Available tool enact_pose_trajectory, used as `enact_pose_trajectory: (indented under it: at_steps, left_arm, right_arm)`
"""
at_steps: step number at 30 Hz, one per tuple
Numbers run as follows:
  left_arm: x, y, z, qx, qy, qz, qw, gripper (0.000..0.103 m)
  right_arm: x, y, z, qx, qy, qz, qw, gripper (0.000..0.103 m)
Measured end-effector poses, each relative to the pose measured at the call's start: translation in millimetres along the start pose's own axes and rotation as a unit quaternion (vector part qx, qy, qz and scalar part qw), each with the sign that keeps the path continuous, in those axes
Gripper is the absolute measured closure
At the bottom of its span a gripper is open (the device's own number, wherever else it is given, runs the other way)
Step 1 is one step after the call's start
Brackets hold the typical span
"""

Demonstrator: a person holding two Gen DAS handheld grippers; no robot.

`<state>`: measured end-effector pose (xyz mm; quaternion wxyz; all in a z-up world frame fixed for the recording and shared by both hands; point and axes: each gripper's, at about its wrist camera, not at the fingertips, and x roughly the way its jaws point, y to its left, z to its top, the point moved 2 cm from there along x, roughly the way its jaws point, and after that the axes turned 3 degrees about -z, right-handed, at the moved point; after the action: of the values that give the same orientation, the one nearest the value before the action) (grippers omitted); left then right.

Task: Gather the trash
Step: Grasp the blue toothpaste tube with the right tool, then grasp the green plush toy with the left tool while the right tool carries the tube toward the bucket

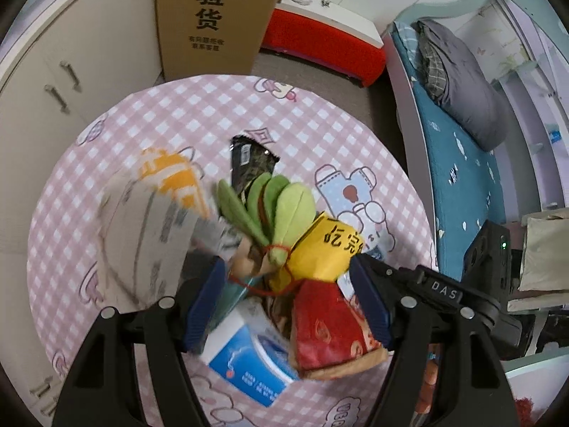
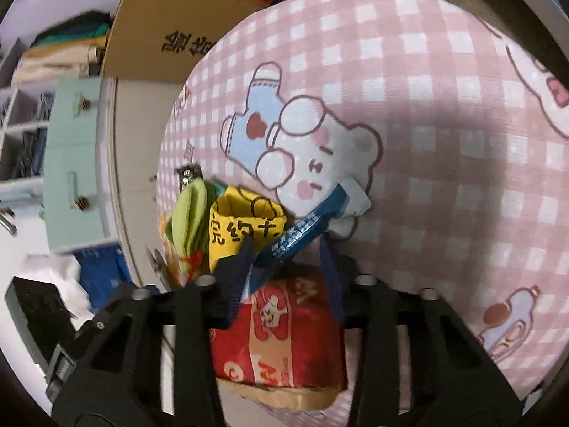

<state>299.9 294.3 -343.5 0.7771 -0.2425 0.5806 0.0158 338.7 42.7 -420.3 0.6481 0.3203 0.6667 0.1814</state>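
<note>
While my left tool (image 1: 288,299) stands wide around the worktop's (image 1: 199,114) wrapper heap (image 1: 320,284), my right tool (image 2: 290,277) stands narrow beside the blue wrapper (image 2: 302,231), so I judge gathering underway and closing next.

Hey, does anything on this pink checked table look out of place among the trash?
Yes: a plush toy with green leaves and a yellow body lies in the middle of the wrappers, beside the red snack bag and the dark wrapper. It looks like a keepsake, not trash.

Glossy red foil packet (image 2: 281,338), plush cloth toy (image 1: 284,210), matt checked cloth tablecloth (image 1: 170,114), cardboard box (image 1: 209,17).
</note>
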Motion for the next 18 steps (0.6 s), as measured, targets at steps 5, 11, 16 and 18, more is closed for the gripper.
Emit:
enact_pose_trajectory:
  at_steps: [5,11,16,18]
  left_arm:
    - [25,-3,15,0.010,0.012,0.003,0.9999,0.036]
    - [50,-2,23,0.004,0.039,0.028,0.9988,0.061]
    - [53,-6,20,0.016,0.040,0.048,0.9979,0.086]
    - [39,-11,18,0.011,0.016,0.042,0.9989,0.089]
  right_arm:
    - [-12,-14,5,0.001,-0.018,0.008,1.000,0.088]
    - [-26,-11,4,-0.029,-0.033,0.001,0.999,0.089]
    - [-38,-4,3,-0.054,-0.039,0.000,0.998,0.089]
    - [-46,3,2,-0.071,-0.042,0.002,0.997,0.089]
